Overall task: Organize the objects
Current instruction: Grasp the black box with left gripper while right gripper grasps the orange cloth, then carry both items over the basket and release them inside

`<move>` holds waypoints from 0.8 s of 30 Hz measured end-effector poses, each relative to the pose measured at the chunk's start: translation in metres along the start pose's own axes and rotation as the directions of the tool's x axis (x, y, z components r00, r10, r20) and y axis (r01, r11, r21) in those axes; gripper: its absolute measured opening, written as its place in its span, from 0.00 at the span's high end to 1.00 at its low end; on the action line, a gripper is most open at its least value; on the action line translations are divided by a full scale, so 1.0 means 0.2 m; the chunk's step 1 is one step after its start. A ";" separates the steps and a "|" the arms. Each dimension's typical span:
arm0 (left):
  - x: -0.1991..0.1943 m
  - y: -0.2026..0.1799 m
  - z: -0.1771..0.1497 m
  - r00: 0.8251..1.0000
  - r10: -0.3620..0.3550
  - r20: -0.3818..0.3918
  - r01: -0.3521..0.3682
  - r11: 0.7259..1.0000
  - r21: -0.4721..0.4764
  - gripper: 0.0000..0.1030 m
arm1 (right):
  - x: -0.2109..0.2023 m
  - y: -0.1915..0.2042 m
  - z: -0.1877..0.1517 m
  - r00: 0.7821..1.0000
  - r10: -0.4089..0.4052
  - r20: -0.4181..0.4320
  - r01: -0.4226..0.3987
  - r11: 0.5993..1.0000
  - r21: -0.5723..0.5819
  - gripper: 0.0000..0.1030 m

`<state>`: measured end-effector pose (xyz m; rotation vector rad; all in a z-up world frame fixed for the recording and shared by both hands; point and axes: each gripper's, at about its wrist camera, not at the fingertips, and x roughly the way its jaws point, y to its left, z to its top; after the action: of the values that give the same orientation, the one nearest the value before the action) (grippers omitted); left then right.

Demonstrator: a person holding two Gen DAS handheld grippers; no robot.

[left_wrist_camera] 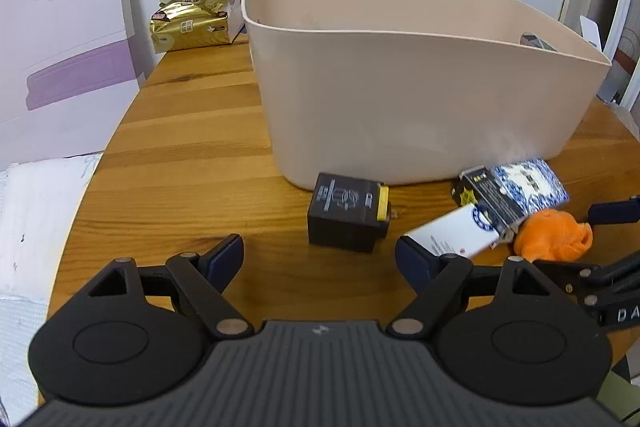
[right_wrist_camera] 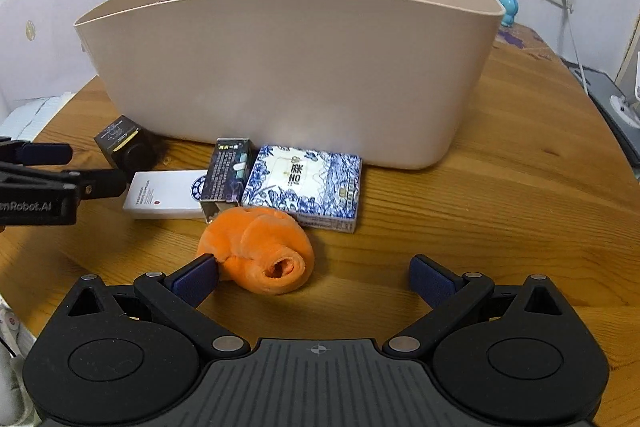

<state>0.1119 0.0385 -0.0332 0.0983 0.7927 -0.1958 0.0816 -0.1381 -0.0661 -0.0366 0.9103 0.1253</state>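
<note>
A round wooden table (right_wrist_camera: 500,187) carries 1 big beige tub (right_wrist_camera: 288,75). In front of the tub lie 5 small things close together: a black box with a yellow end (left_wrist_camera: 346,213), a white flat box (right_wrist_camera: 166,193), a dark narrow carton (right_wrist_camera: 228,169), a blue-and-white patterned box (right_wrist_camera: 304,185) and an orange plush piece (right_wrist_camera: 260,249). At the far left edge stands a gold tissue pack (left_wrist_camera: 188,25).

Black left claw (left_wrist_camera: 319,255), right claw (right_wrist_camera: 314,277), blue fingertip pads (left_wrist_camera: 226,257).
</note>
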 end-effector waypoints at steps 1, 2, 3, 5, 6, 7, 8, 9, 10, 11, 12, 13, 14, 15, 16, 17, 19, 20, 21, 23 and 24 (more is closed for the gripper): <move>0.01 0.00 0.01 1.000 -0.002 0.005 0.002 1.000 -0.001 0.18 | 0.00 0.00 0.00 1.000 0.003 0.004 -0.003 1.000 0.002 0.02; 0.02 0.00 0.01 1.000 -0.001 0.009 0.001 1.000 0.000 0.18 | 0.00 0.00 0.00 1.000 0.005 0.009 -0.005 1.000 0.002 0.03; 0.04 0.00 0.01 1.000 0.000 0.013 0.000 1.000 0.001 0.18 | 0.00 0.00 0.00 1.000 0.006 0.014 -0.006 1.000 0.001 0.06; 0.05 0.00 0.02 1.000 -0.006 0.017 0.007 1.000 -0.004 0.19 | -0.01 0.00 -0.01 1.000 0.006 0.024 -0.005 1.000 -0.008 0.11; 0.06 0.00 0.03 1.000 -0.014 0.017 0.014 1.000 -0.008 0.19 | -0.02 0.00 -0.01 1.000 0.008 0.027 -0.008 1.000 -0.013 0.14; 0.07 0.00 0.03 1.000 -0.019 0.017 0.019 1.000 -0.009 0.19 | -0.02 0.01 -0.02 1.000 0.009 0.030 -0.009 1.000 -0.019 0.19; 0.07 -0.01 0.03 1.000 -0.023 0.017 0.023 1.000 -0.006 0.20 | -0.03 0.01 -0.02 0.999 0.011 0.032 -0.010 1.000 -0.023 0.21; 0.08 -0.01 0.03 1.000 -0.025 0.016 0.025 1.000 -0.002 0.22 | -0.03 0.01 -0.02 0.999 0.015 0.034 -0.014 1.000 -0.028 0.27; 0.08 -0.02 0.03 1.000 -0.024 0.015 0.024 1.000 0.003 0.24 | -0.04 0.01 -0.02 0.999 0.021 0.036 -0.020 0.999 -0.034 0.35; 0.09 -0.02 0.03 1.000 -0.027 0.013 0.027 1.000 0.008 0.30 | -0.05 0.01 -0.01 0.999 0.028 0.036 -0.026 0.999 -0.038 0.39; 0.09 -0.03 0.03 1.000 -0.030 0.008 0.029 1.000 0.009 0.35 | -0.05 0.02 -0.01 0.999 0.034 0.037 -0.032 0.999 -0.042 0.46; 0.09 -0.03 0.02 1.000 -0.029 0.011 0.029 1.000 0.008 0.37 | -0.06 0.02 -0.01 0.998 0.041 0.037 -0.039 0.998 -0.047 0.54; 0.09 -0.03 0.02 0.999 -0.031 0.014 0.031 0.999 0.007 0.43 | -0.06 0.02 -0.01 0.998 0.049 0.036 -0.047 0.998 -0.050 0.58; 0.09 -0.03 0.02 0.999 -0.038 0.015 0.037 0.999 0.005 0.50 | -0.07 0.03 -0.01 0.998 0.057 0.034 -0.055 0.997 -0.055 0.68; 0.08 -0.03 0.02 0.999 -0.047 0.014 0.047 0.999 0.003 0.53 | -0.07 0.04 -0.01 0.998 0.061 0.032 -0.059 0.996 -0.063 0.76; 0.07 -0.03 0.02 0.998 -0.054 0.013 0.054 0.999 0.001 0.53 | -0.07 0.04 -0.01 0.997 0.067 0.033 -0.064 0.995 -0.072 0.78; 0.06 -0.04 0.01 0.998 -0.057 0.006 0.057 0.998 -0.006 0.53 | -0.08 0.05 -0.02 0.997 0.069 0.032 -0.066 0.994 -0.083 0.88; 0.05 -0.04 0.01 0.998 -0.055 0.004 0.055 0.998 -0.006 0.53 | -0.09 0.05 -0.02 0.997 0.069 0.032 -0.066 0.994 -0.086 0.88; 0.04 -0.04 0.00 0.999 -0.054 0.001 0.054 0.999 -0.006 0.53 | -0.10 0.04 -0.03 0.997 0.069 0.033 -0.066 0.994 -0.088 0.90; 0.03 -0.04 -0.01 0.998 -0.059 -0.004 0.059 0.998 -0.009 0.53 | -0.11 0.03 -0.04 0.997 0.069 0.037 -0.066 0.994 -0.082 0.90; 0.02 -0.04 -0.02 0.998 -0.063 -0.006 0.063 0.998 -0.010 0.53 | -0.12 0.02 -0.04 0.997 0.067 0.038 -0.064 0.995 -0.080 0.91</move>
<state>0.1097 0.0300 -0.0379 0.0651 0.8032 -0.2515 0.0604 -0.1360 -0.0524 -0.0766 0.8655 0.2224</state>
